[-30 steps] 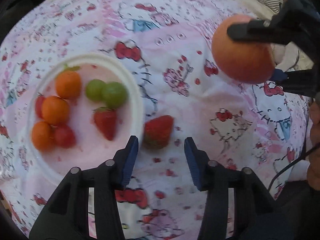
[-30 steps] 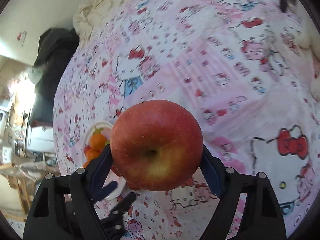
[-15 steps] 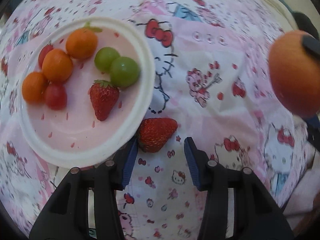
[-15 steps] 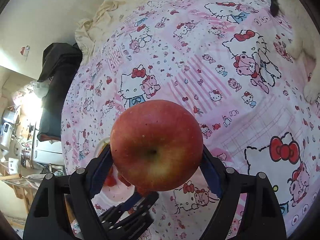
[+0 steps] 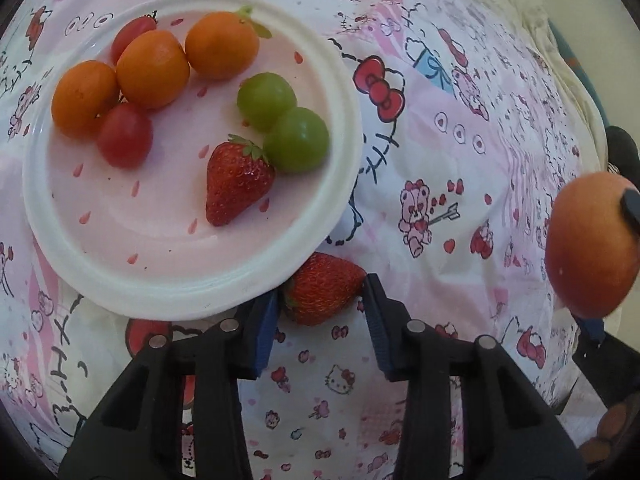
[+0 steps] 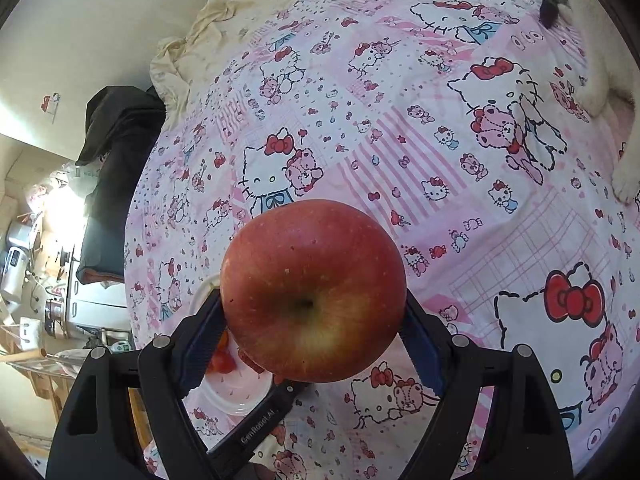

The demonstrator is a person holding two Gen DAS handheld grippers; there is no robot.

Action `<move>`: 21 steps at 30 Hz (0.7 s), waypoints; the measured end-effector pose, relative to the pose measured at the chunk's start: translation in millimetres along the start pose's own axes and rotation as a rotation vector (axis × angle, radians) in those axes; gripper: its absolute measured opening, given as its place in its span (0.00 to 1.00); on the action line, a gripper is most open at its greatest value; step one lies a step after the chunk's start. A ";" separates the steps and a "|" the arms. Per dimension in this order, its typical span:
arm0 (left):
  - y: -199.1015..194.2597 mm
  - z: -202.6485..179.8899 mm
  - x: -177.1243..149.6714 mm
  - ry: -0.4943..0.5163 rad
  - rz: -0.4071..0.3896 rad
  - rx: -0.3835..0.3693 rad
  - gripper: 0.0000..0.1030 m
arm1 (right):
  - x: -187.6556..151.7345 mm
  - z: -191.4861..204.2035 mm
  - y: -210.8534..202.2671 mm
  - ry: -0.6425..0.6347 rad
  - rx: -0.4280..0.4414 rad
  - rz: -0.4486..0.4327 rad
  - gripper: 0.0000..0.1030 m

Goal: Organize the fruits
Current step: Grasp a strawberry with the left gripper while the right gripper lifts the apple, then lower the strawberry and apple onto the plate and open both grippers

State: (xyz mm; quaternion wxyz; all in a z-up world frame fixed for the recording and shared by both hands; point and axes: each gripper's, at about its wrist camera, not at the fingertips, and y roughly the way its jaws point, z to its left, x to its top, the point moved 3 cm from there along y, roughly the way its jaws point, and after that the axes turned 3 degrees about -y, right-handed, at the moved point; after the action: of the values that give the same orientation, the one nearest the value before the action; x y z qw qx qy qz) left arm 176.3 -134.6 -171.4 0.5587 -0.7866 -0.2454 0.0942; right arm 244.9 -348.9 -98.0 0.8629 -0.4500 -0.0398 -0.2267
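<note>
While straddling the loose strawberry [image 5: 322, 294] on the bed sheet [image 5: 460, 128], left hand-held gripper [image 5: 320, 310] wide, pads on either side, not yet clamped. Berry just beside plate [image 5: 192, 292] rim, possibly touching. Close gently, soft fruit bruises. Keep left pad [image 5: 264, 326] clear of rim, else plate likely shifts on soft bedding. Lift straight, then drop into bare plate area below the other strawberry [image 5: 236, 182], away from grapes [image 5: 284, 118] and oranges [image 5: 154, 66]. Right hand-held gripper [image 6: 314, 344] clamped on apple [image 6: 314, 290], held up off the bed; keep clear until left finishes.
</note>
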 end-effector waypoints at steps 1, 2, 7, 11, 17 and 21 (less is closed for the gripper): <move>-2.8 0.4 -2.0 0.008 0.002 0.005 0.31 | 0.1 0.5 0.1 -0.002 0.001 0.000 0.82; -6.3 -0.1 -3.0 0.019 0.006 0.009 0.31 | 0.0 1.9 -0.1 -0.007 0.001 -0.001 0.82; -16.2 -10.7 -8.9 0.102 0.011 0.022 0.30 | 0.4 6.2 -0.9 -0.022 0.002 -0.004 0.82; -37.5 -0.9 -12.6 0.156 -0.011 0.043 0.30 | -2.0 10.2 0.0 -0.036 0.005 0.003 0.82; -86.8 35.7 -1.2 0.299 -0.087 0.137 0.30 | -11.1 19.9 9.8 -0.062 0.009 0.047 0.82; -106.2 71.5 24.5 0.303 -0.126 0.194 0.30 | -24.6 37.8 19.9 -0.104 0.028 0.100 0.82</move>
State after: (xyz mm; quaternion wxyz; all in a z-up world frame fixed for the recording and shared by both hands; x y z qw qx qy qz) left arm 137.4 -36.0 -95.6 0.6673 -0.7174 -0.1969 -0.0372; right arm 236.5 -300.3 -97.5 0.8761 -0.4505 -0.0655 -0.1590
